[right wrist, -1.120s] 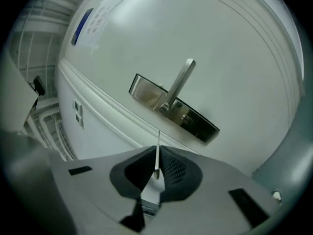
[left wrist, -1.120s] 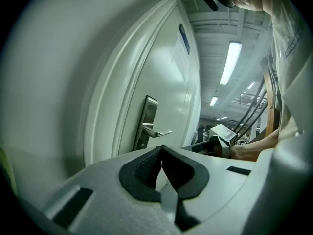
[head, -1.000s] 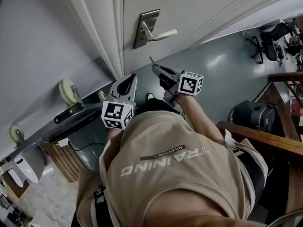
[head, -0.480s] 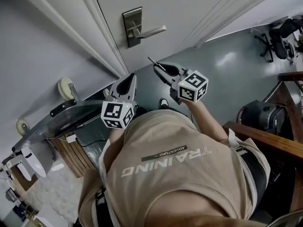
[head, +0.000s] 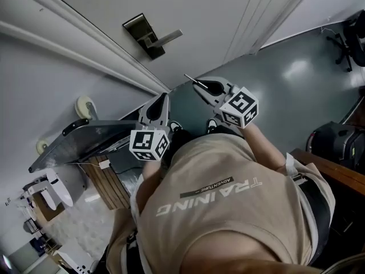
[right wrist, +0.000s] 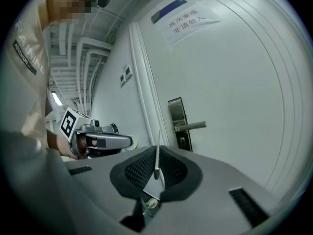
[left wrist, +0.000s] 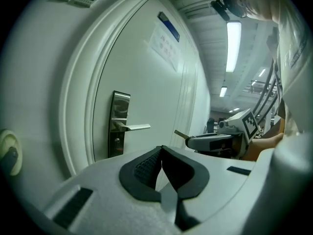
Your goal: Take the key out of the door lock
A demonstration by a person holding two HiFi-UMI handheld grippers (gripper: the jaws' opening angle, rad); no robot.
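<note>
Silver thin metal key (right wrist: 157, 165) is held clamped edge-on in the right gripper (right wrist: 158, 148), clear of the dark metal lock plate with lever handle (right wrist: 178, 117) on the white door (right wrist: 234, 82) | left gripper (left wrist: 161, 151): jaws pressed together, nothing between | "TRAINING" is printed on the beige shirt (head: 228, 210).

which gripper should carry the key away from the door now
Right. The right gripper is shut on the key, which is clear of the door lock. The left gripper has its jaws together on nothing.
</note>
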